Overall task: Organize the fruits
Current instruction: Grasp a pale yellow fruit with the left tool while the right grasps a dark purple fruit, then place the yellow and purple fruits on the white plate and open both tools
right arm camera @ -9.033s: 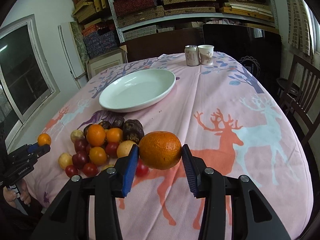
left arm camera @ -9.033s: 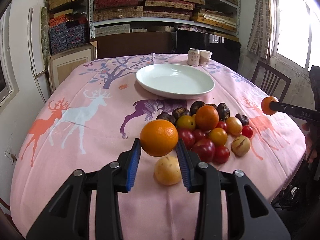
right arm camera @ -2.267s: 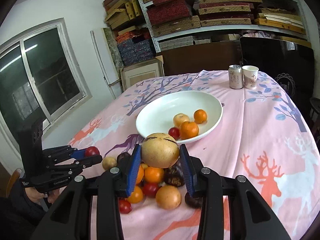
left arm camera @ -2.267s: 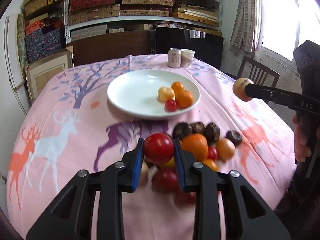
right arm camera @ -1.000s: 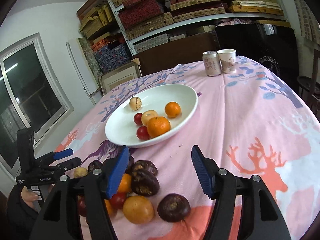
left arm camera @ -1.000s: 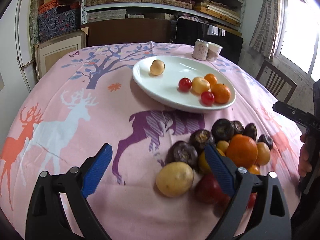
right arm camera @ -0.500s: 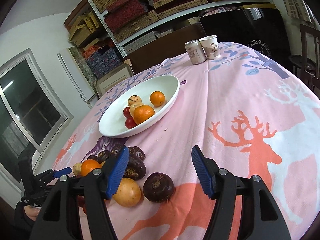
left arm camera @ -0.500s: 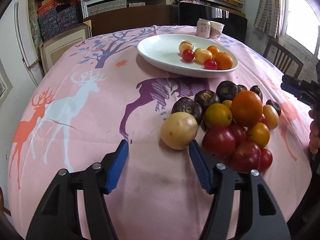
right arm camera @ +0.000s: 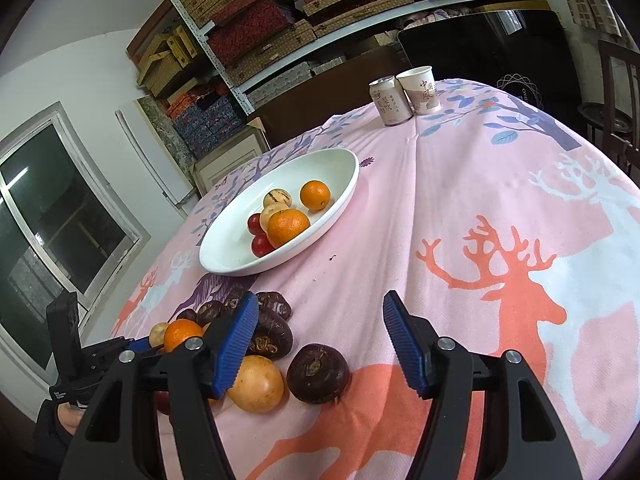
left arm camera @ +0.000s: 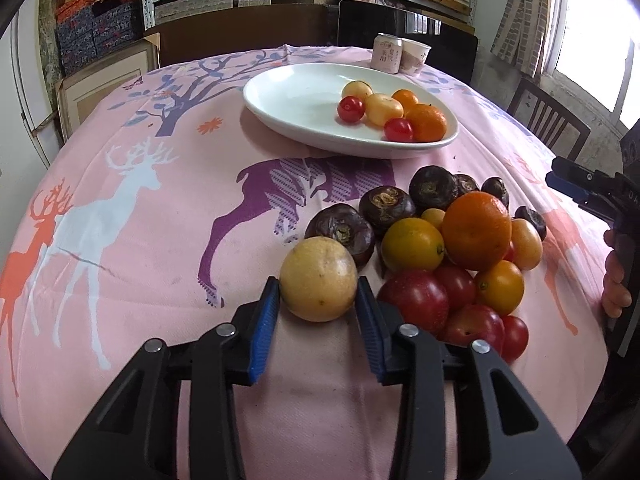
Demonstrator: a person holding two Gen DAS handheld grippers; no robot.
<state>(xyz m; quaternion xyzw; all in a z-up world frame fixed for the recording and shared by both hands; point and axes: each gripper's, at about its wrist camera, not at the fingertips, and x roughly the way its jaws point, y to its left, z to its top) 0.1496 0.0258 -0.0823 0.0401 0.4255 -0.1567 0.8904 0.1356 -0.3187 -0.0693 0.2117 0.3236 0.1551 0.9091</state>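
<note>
My left gripper (left arm camera: 317,306) has its blue pads closed against the sides of a pale yellow round fruit (left arm camera: 318,279) that rests on the pink cloth. Beside it lies a pile of fruit: a big orange (left arm camera: 476,230), red tomatoes (left arm camera: 414,300) and dark brown fruits (left arm camera: 342,228). The white plate (left arm camera: 288,100) holds several fruits. My right gripper (right arm camera: 318,338) is open and empty above a dark brown fruit (right arm camera: 318,373) and a yellow fruit (right arm camera: 256,383). The plate also shows in the right wrist view (right arm camera: 340,196).
A can (left arm camera: 386,53) and a paper cup (left arm camera: 415,56) stand behind the plate at the table's far edge. A wooden chair (left arm camera: 548,120) is at the right. Shelves of boxes fill the back wall. The right gripper shows at the left view's right edge (left arm camera: 588,188).
My left gripper has moved forward and narrowed onto the pale yellow fruit. My right gripper has dropped lower toward the near end of the pile, still open.
</note>
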